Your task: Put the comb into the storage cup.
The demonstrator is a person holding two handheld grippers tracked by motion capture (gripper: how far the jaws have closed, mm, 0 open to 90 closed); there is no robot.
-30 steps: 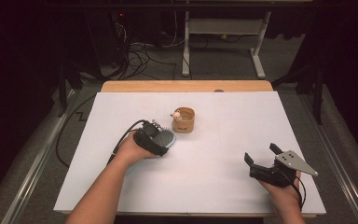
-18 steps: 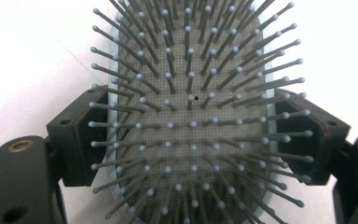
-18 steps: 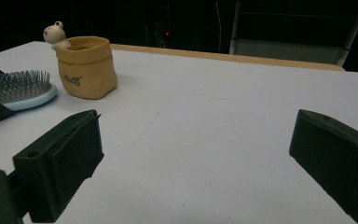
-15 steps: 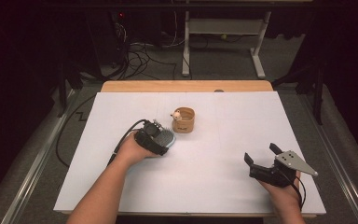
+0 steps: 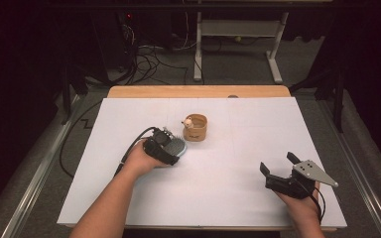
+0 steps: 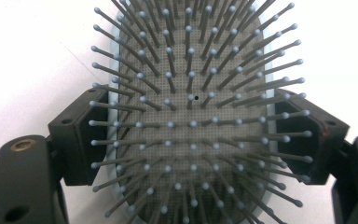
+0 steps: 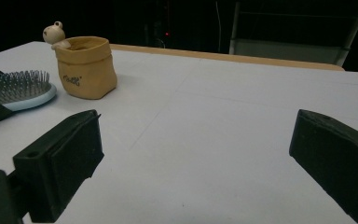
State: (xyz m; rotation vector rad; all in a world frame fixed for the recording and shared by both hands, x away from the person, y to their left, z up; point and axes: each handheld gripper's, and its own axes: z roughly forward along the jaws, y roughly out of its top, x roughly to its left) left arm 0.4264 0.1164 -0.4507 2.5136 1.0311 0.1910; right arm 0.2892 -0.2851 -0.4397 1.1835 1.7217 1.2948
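Our left gripper (image 5: 171,145) clamps the hairbrush (image 6: 193,116) by both edges, bristles up, on the table (image 5: 238,163) w/ the tan pouch (image 5: 196,128) just beside. Right gripper (image 5: 278,171) hangs unclenched, well apart.

My jaws are chunky matte-black blocks with little screw holes. The left gripper (image 5: 166,144) trails a black cable at 8 o'clock; the right gripper (image 5: 278,171) wears a grey three-cornered plate. Bare forearms, no sleeves.
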